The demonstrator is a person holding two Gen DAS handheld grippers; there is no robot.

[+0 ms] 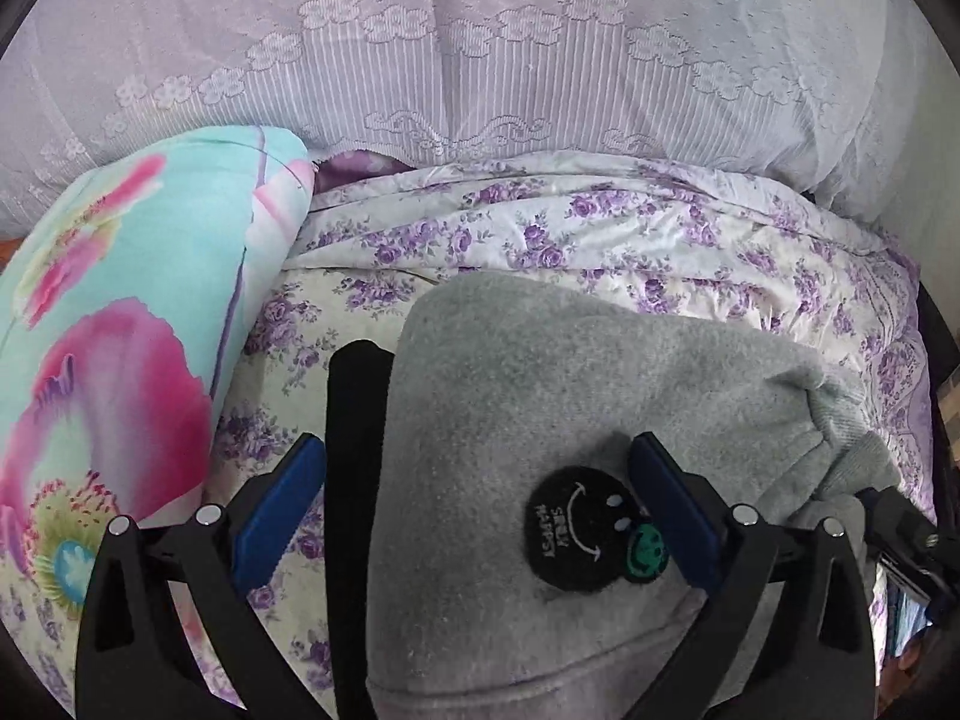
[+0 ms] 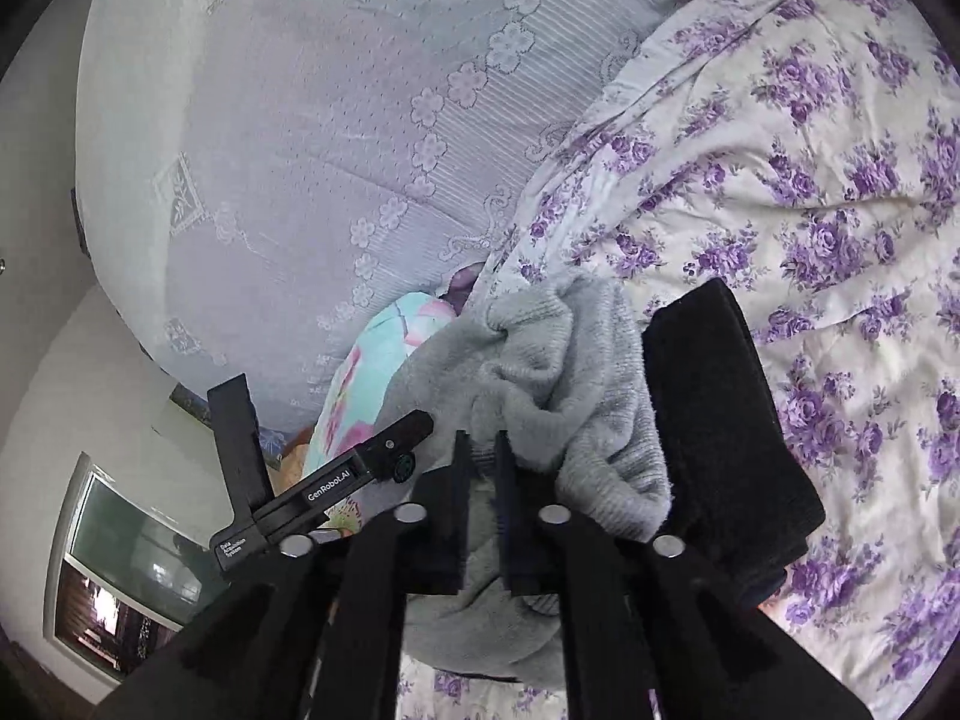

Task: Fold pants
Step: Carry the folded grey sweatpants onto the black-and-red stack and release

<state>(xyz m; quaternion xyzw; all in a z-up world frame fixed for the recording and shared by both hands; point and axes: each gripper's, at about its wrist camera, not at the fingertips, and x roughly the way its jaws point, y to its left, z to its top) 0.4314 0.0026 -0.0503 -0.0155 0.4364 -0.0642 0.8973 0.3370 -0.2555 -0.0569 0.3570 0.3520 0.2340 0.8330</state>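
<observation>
Blue-padded fingers [image 1: 282, 510] of our left hand-held gripper [image 1: 474, 516] are standing wide apart, straddling the grey pants [image 1: 540, 372] without pinching them; one pad is sitting off the cloth's left edge over the bed and the other beside the black smiley patch [image 1: 579, 531]. We are judging that we are keeping this gripper released so it can hover over the fabric while the other one does the carrying.

Our right hand-held gripper [image 2: 483, 480] is clenching a bunch of the pants' grey fleece [image 2: 540, 372] between nearly closed jaws, and the ribbed hem is crumpling just ahead of it, so we are probably drawing that end across to make a fold. A black strip [image 2: 720, 420] of the garment, perhaps a side stripe or lining, is lying alongside the grey cloth.

The pants are lying low in both views on the purple-flowered bedspread [image 1: 600, 240], partly gathered and not yet flat, so we are reckoning the fold is still under way. Left of them a turquoise pillow with pink flowers [image 1: 120, 312] is resting near but apart, and behind everything a lace-patterned lilac drape [image 1: 480, 60] is hanging.
</observation>
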